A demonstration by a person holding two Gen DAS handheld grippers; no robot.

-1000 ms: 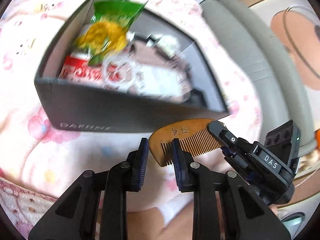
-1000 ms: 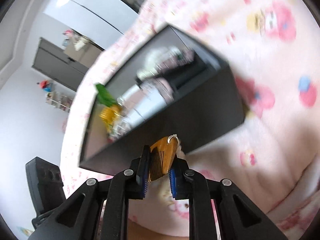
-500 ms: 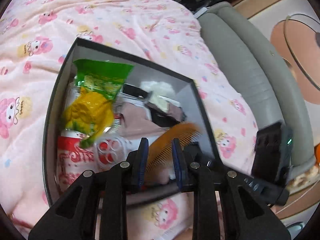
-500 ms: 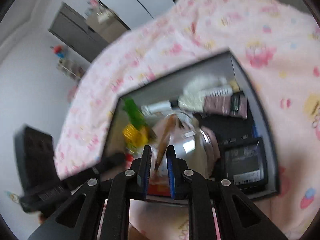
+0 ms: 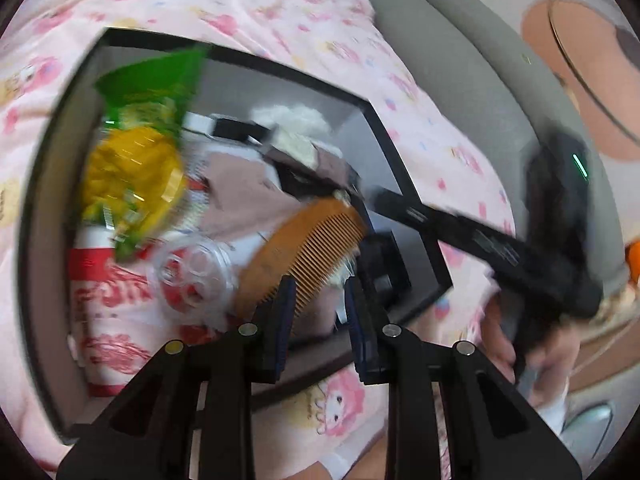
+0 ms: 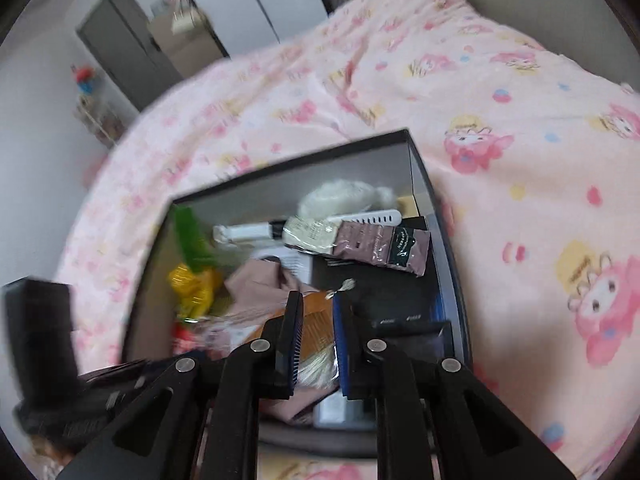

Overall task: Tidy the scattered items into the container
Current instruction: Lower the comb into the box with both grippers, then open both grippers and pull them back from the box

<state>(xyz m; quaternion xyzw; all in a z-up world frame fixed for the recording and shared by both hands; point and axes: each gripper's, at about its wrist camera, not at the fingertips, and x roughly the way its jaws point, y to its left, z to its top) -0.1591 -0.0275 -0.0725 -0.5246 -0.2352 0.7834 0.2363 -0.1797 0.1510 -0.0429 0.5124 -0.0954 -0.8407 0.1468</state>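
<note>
Hanging over the open box, the right gripper (image 6: 313, 320) has its two jaws a little way apart, and the brown comb (image 6: 316, 326) sits between them. I cannot tell if the pads press on it or have let go, because that part is blurry. The left gripper (image 5: 318, 308) has its jaws open with nothing in them.

In the left wrist view the comb (image 5: 304, 248) is inside the box, lying on top of the other things. Its long side runs from near-left up to far-right. Its curved back faces far-left and its teeth face near-right. A small pale string shows at its far end.

In the right wrist view only a strip of the comb shows; the gripper's fingers hide the rest. Much of both views is smeared, so small print cannot be read.

The dark box (image 5: 404, 184) rests on the pink blanket (image 6: 520, 160) with cartoon pictures. There is one comb and one box. Inside the box I count one green and yellow snack bag (image 5: 140, 152), one red and white packet (image 5: 108, 312), one clear plastic ring piece (image 5: 192, 276), one brownish cloth (image 6: 260, 280), one white fluffy thing (image 6: 344, 196) and one dusty pink pouch (image 6: 380, 248).
</note>
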